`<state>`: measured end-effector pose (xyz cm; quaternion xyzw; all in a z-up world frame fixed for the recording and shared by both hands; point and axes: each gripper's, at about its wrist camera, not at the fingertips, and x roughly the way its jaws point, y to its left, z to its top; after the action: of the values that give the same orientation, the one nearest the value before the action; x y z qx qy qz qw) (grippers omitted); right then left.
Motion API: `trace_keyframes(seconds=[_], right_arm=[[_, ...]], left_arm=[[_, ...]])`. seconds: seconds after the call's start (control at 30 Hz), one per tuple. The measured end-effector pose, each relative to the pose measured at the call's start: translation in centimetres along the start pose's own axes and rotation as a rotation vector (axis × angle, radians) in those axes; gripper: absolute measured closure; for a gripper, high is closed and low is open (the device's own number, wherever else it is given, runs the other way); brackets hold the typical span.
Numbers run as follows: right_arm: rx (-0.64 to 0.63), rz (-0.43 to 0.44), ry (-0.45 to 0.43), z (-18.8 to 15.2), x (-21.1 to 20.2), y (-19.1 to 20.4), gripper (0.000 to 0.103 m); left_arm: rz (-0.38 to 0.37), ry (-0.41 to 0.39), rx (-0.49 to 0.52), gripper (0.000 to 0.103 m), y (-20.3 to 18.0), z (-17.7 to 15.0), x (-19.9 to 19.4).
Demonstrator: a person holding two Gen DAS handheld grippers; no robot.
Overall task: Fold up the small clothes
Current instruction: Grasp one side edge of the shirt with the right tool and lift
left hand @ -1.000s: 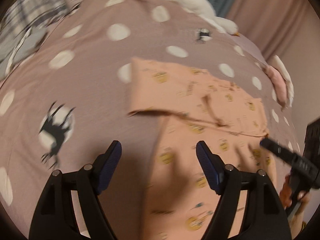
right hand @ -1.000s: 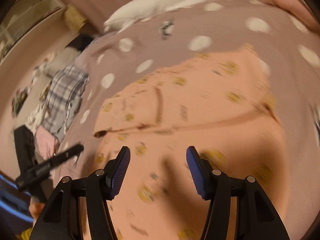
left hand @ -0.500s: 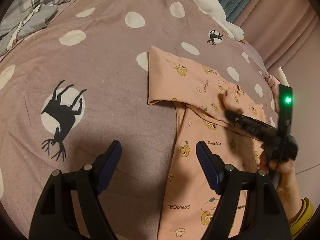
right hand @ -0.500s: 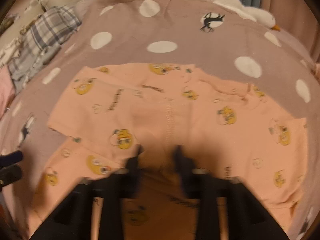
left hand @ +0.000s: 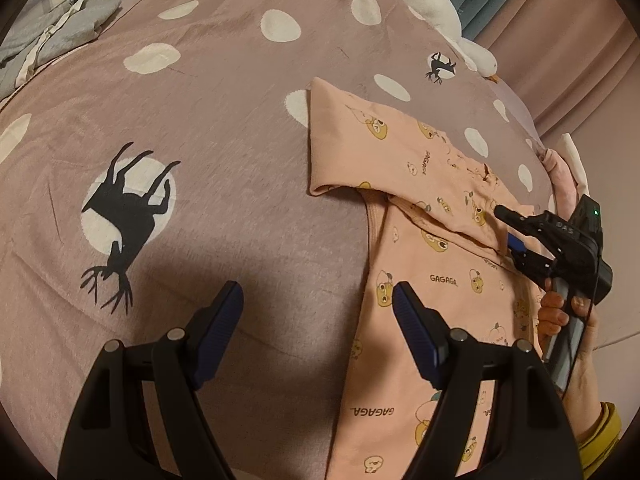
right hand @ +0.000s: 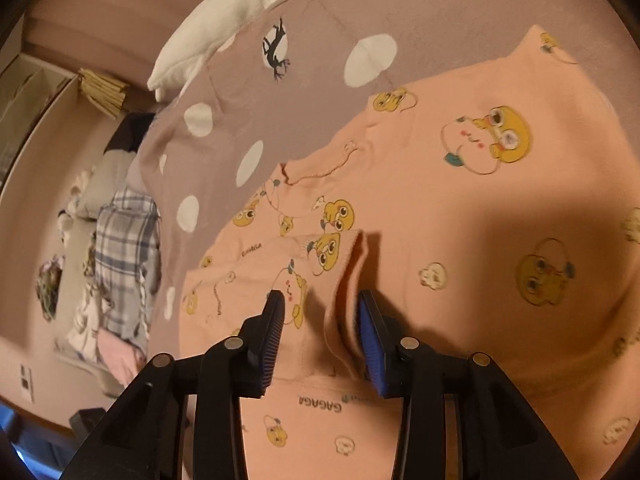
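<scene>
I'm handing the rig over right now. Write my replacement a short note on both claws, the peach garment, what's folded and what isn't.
Left claw: open, empty, over the bedspread beside the garment's left edge.
Right claw: jaws opening, a raised ridge of fabric between them; pads not clearly pressing.
Peach garment: flat on the bed, sleeve folded across the body.
Done: that one sleeve fold.
Left: the remaining folds; other clothes wait at the far edge.

Bare bedspread (left hand: 224, 152) beside garment (left hand: 432, 280)
</scene>
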<state>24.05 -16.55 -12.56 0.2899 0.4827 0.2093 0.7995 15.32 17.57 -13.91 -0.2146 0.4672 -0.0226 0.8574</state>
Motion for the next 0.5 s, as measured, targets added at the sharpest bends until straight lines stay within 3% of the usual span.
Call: trace_keyframes(seconds=[0.07,0.17,0.33,0.5], right_arm=[[-0.065,-0.083,0.005,0.3,0.5,1.6,0.095],[-0.17,-0.122,-0.01,0.5,-0.2,4.9,0.097],[-0.298,-0.014,-0.141,1.7,-6.0,11.1,0.097],[-0.302,0.059,-0.257,3.5,-11.7,12.3,0.097]], left_arm=[[0.007,-0.003,-0.004,0.026,0.2,0.0,-0.2],[0.021,-0.008,-0.009,0.026,0.5,0.0,-0.7],[0.026,-0.011,-0.019,0.026,0.4,0.1,-1.2],[0.029,-0.008,0.007,0.026,-0.5,0.0,-1.3]])
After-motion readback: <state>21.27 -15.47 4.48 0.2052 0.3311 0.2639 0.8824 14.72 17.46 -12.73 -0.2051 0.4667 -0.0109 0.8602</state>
